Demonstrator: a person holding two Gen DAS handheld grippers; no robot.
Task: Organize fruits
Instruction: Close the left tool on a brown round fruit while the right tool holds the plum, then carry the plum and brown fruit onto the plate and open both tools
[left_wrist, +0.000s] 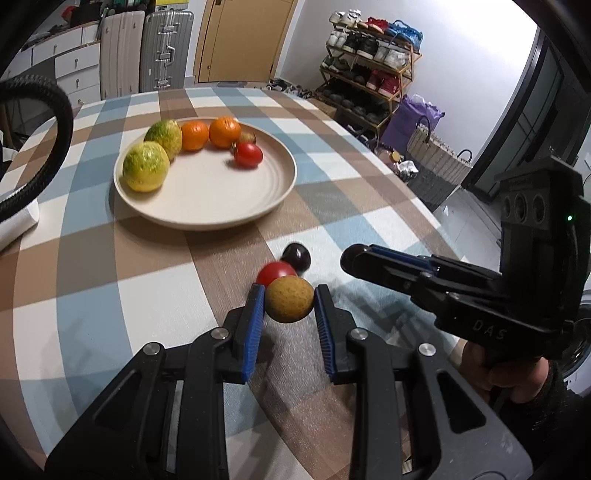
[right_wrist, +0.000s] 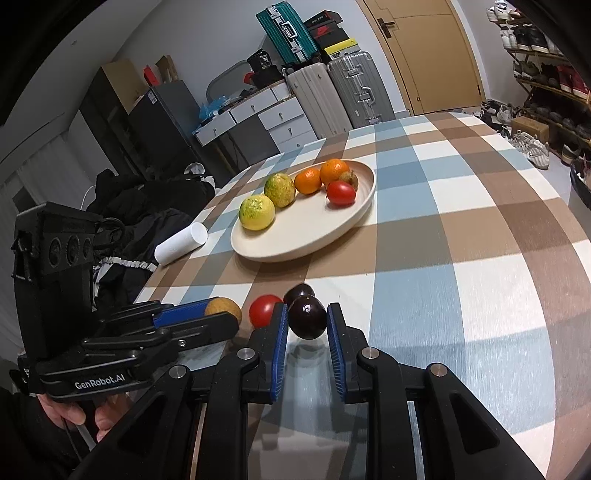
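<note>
My left gripper (left_wrist: 289, 291) is shut on a round tan fruit (left_wrist: 290, 300) just above the checked tablecloth. Right behind it lie a red tomato (left_wrist: 275, 274) and a dark plum (left_wrist: 296, 256). My right gripper (right_wrist: 307, 308) holds a second dark plum (right_wrist: 307, 321) between its blue pads. The loose plum (right_wrist: 298, 291) and the tomato (right_wrist: 263, 309) sit just beyond it. Further back, a cream plate (left_wrist: 229, 199) carries two yellow-green fruits, two oranges, a red tomato and a small brown fruit. The two grippers are side by side, the right gripper (left_wrist: 351, 258) to the right of the left one.
A white roll (right_wrist: 181, 240) lies at the table's left edge beside dark clothing (right_wrist: 147, 206). A black hose (left_wrist: 55, 110) loops over the left side. The table's right edge (left_wrist: 413, 184) drops to the floor, with a shoe rack (left_wrist: 369, 66) and bags beyond.
</note>
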